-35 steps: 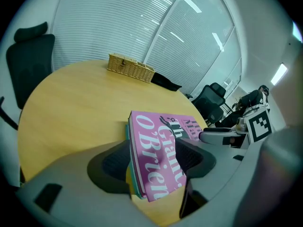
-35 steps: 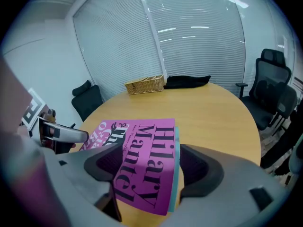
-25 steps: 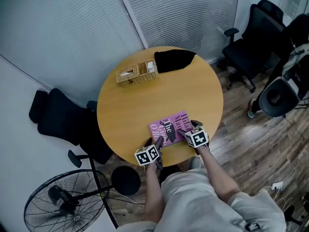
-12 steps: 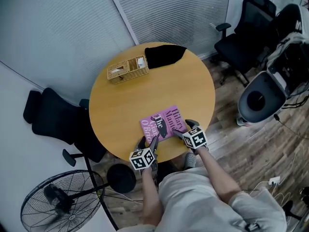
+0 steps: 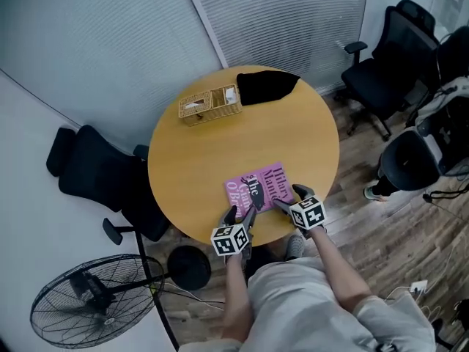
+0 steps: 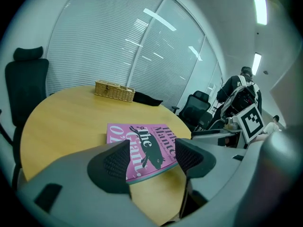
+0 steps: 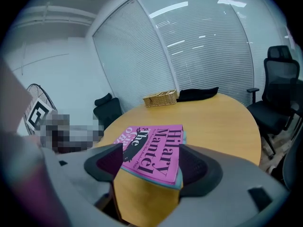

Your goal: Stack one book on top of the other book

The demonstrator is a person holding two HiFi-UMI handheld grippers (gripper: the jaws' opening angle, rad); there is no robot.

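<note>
Left tongs [image 5: 242, 215], right tongs [image 5: 292, 198] edged back; black-lettered pink book [image 5: 256, 184] covers teal book [image 7: 181, 174].

a round wooden table [image 5: 198, 160] stands in the middle of the room. behind the table runs a glass wall hung with pale slatted blinds [image 5: 278, 20]. left of the table sits a black office chair [image 5: 91, 178], close to its edge. off the table's near left side stands a black pedestal fan [image 5: 84, 306]. right of the table, well apart from it, more black office chairs [image 5: 385, 68] stand on dark wood plank flooring [image 5: 381, 218]. above the table long ceiling lights [image 6: 259, 6] glow, mirrored in the glass.
</note>
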